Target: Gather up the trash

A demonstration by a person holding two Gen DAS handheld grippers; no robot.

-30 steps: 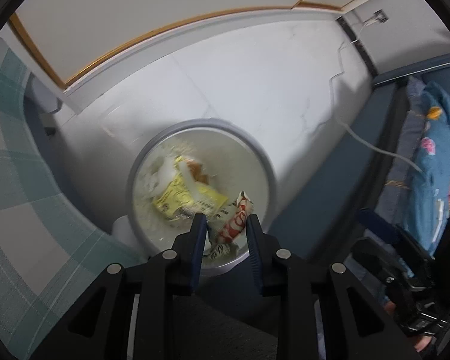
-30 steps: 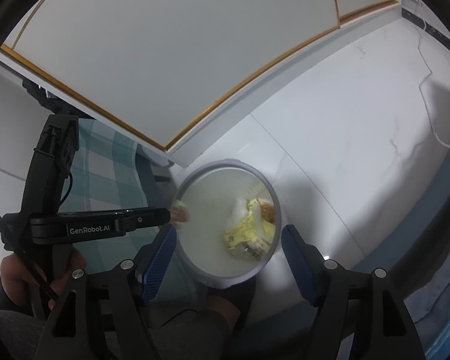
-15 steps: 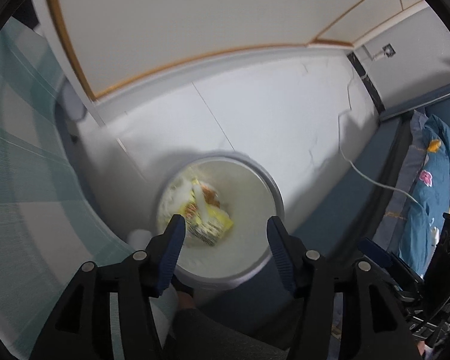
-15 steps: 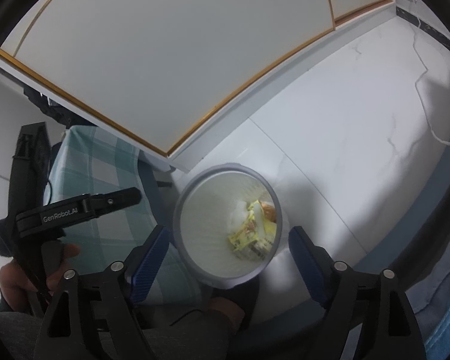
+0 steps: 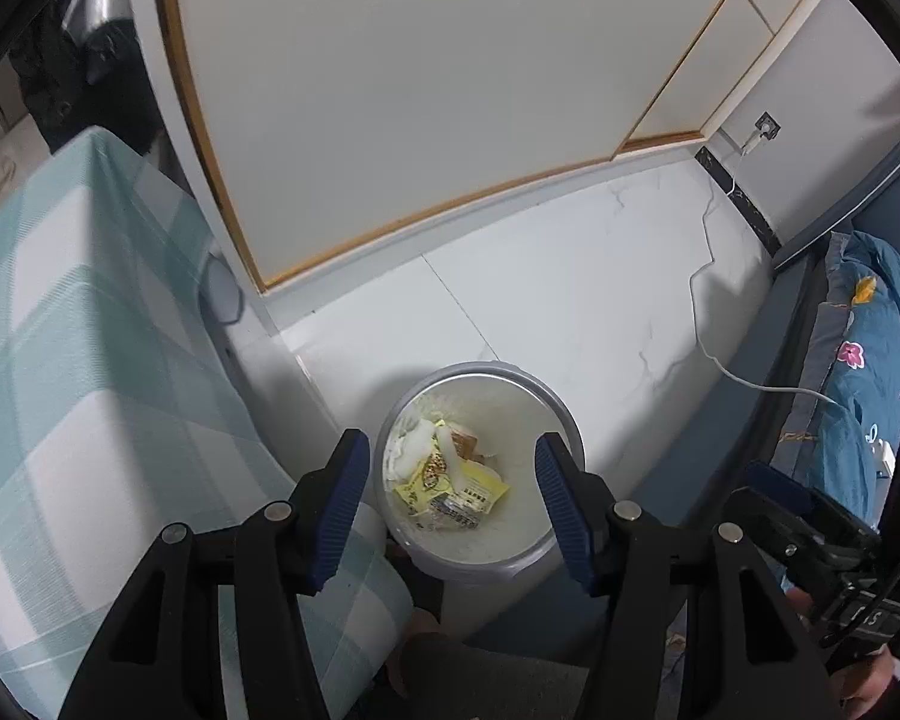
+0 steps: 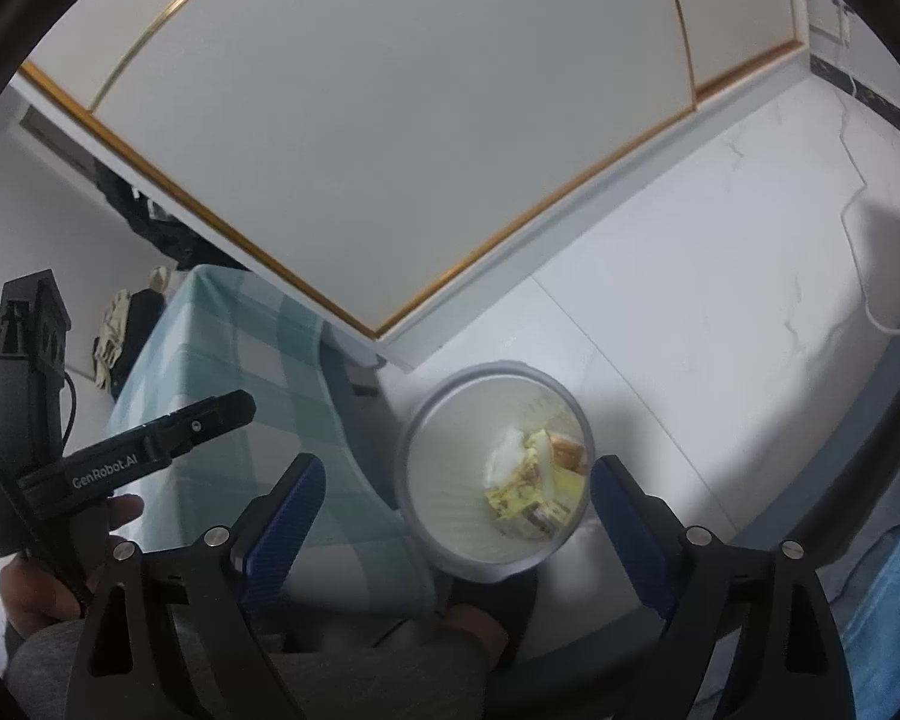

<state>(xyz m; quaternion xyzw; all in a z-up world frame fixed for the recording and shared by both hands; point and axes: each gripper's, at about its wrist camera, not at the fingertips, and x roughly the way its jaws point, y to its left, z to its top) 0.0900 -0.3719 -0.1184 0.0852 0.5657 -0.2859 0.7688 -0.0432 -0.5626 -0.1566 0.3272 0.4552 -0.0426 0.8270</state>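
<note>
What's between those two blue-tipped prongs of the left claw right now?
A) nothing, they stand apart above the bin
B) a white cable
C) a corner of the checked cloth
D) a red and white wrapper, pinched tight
A: the left claw stands open with no item between its prongs, and the wrappers lie down inside the bin below it.

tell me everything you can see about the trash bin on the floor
The trash bin is round, open-topped and pale, apparently plastic, with a grey rim. It stands upright on the white floor beside the checked cloth. Crumpled wrappers, yellow, white and orange, lie at its bottom. Nothing visibly touches it except the floor.
</note>
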